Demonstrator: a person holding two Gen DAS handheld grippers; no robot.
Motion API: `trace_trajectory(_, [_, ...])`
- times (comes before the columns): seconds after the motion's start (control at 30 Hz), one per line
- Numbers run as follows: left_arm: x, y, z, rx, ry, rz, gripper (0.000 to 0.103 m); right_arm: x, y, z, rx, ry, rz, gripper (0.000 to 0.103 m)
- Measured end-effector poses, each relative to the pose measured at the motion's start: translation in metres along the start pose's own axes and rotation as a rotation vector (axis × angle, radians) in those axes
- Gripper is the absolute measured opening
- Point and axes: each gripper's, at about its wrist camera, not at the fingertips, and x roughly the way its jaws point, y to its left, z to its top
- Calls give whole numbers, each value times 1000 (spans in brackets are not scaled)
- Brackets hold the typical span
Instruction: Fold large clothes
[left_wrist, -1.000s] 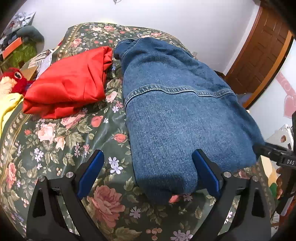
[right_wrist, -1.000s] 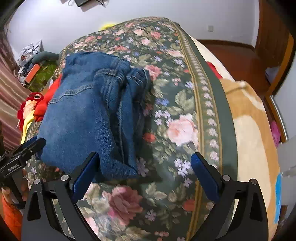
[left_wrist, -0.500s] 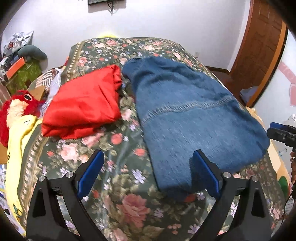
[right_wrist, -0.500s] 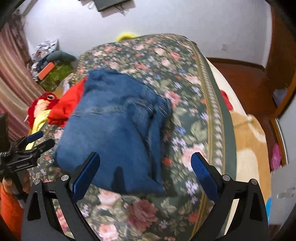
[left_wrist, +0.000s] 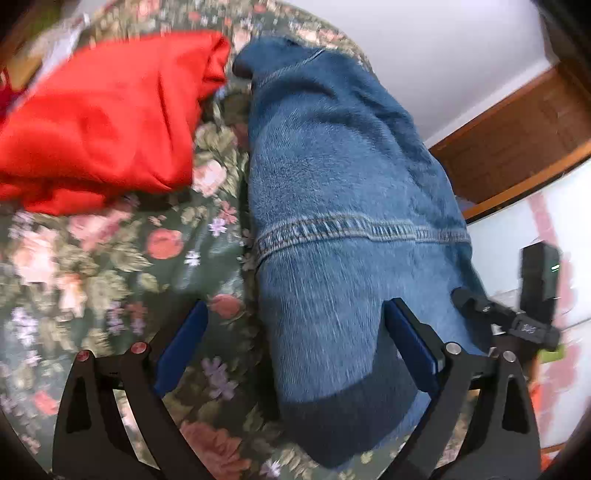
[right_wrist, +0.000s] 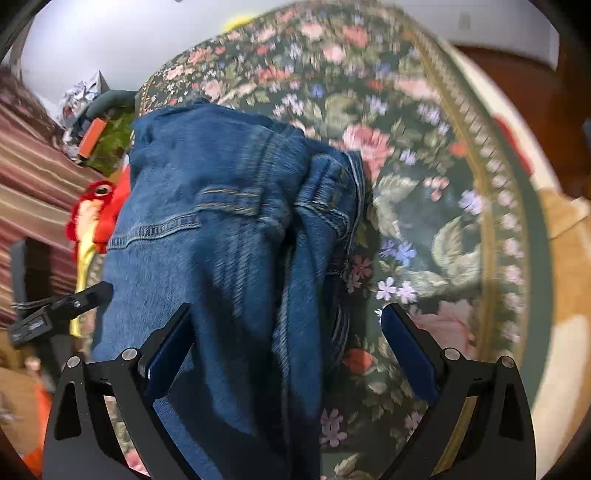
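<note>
A folded blue denim garment (left_wrist: 343, 206) lies on the floral bedspread (left_wrist: 110, 266); it also shows in the right wrist view (right_wrist: 221, 236). My left gripper (left_wrist: 295, 332) is open, low over the garment's near left edge, with the denim between its blue pads. My right gripper (right_wrist: 286, 328) is open over the garment's near right edge, where bunched folds lie. Each gripper shows in the other's view: the right one in the left wrist view (left_wrist: 506, 325), the left one in the right wrist view (right_wrist: 59, 306).
A folded red garment (left_wrist: 99, 114) lies left of the denim. A red and yellow plush toy (right_wrist: 92, 218) and clutter sit by the bed's left side. The bed's right edge (right_wrist: 495, 206) drops to an orange blanket. A wooden door (left_wrist: 517, 140) stands at the right.
Both grippers have moved down and forward, close to the denim's near edge. Both stayed open. The views are blurred by motion.
</note>
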Motion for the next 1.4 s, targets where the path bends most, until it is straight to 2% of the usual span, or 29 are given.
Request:
trace_trajectory(0.17, [25,12,17,-48,90,-120,98,27,-29,9,113,110,161,103])
trace_trajectory(0.23, [34,17,24,-81,111,-146,98,31,-33,12,128,105,197,103])
trace_trajectory(0.37, [46,19,34,-103,131,-175,99,32,-33,18,155,63,209,103])
trace_trajectory(0.53, [48,6,36,-59,143,-148,101,35,-19,20,121,85,185,103])
trace_trajectory(0.63, [47,1,36,-49,140,-149,100,34,-15,23,126,85,203,91])
trace_trajectory(0.7, [46,-5,34,-28,135,-178,88,32,-11,24,120,85,206,73])
trace_trajectory(0.9, [37,-35,24,26,99,-141,67,19,5,26,106,63,181,46])
trace_trajectory(1.13, [-6,-73,20,102,44,-134,51,-10,55,31,12,-5,154,37])
trace_trajectory(1.23, [-37,-82,18,142,-12,-122,51,-25,81,31,-36,-75,133,37])
trace_trajectory(1.3, [-61,-87,16,153,-66,-133,50,-37,98,35,-61,-108,148,37])
trace_trajectory(1.4, [-104,-73,29,138,-128,-165,50,-49,121,46,-85,-142,180,37])
